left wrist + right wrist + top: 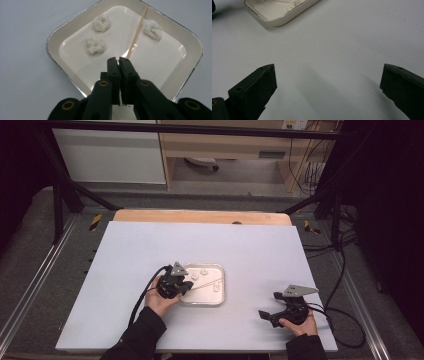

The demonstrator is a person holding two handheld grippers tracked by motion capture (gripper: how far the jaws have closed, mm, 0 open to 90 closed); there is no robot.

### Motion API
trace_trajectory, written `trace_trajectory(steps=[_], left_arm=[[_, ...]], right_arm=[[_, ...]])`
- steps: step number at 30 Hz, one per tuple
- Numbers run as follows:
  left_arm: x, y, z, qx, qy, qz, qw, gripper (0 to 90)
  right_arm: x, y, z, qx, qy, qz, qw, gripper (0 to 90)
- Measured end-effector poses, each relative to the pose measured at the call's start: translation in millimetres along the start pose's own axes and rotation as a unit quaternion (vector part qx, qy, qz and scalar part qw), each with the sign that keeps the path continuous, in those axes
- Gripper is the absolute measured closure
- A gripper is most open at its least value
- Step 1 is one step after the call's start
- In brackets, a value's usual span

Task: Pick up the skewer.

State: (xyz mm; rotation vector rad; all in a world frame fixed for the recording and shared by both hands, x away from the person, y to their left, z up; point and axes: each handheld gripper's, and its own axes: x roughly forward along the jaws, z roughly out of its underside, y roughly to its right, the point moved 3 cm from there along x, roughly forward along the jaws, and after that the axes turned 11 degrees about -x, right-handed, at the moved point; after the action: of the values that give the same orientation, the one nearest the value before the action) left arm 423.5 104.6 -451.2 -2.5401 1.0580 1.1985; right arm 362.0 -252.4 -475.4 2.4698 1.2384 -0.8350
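A white tray (pixel 53 56) with a silvery rim holds three white fluffy lumps (pixel 101 23) and a thin wooden skewer (pixel 137 32). My left gripper (pixel 119 60) reaches over the tray's near corner with its jaws pressed together on the skewer's near end. The stick slants away from them past the right-hand lump (pixel 153 29). From above, the left gripper (pixel 187 287) sits at the left edge of the tray (pixel 223 285). My right gripper (pixel 269 304) rests on the table to the right, open wide with nothing between its jaws (pixel 328 77).
The tray's corner (pixel 274 17) lies well ahead and left of my right gripper. A white board (pixel 150 250) covers the table. A wooden strip (pixel 200 216) runs along its far edge. Cables (pixel 345 320) trail off the right side.
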Motion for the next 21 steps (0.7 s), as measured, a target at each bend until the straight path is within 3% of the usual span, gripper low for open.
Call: trace_trajectory(steps=[6, 12, 21], left_arm=[[14.3, 5.4, -3.9, 0.029, -0.03, 0.013, 0.999, 70.3], [19.9, 9.9, -8.6, 0.061, -0.036, 0.016, 0.9974, 73.4], [25.3, 12.4, -9.7, 0.068, -0.04, 0.016, 0.9968, 82.3]], right_arm=[[-0.1, 0.2, -0.1, -0.001, 0.002, 0.0, 1.0, 1.2], [-0.2, 0.3, -0.2, -0.001, 0.002, -0.001, 1.0, 1.2], [0.1, -0.2, -0.2, 0.0, 0.001, -0.002, 1.0, 1.2]])
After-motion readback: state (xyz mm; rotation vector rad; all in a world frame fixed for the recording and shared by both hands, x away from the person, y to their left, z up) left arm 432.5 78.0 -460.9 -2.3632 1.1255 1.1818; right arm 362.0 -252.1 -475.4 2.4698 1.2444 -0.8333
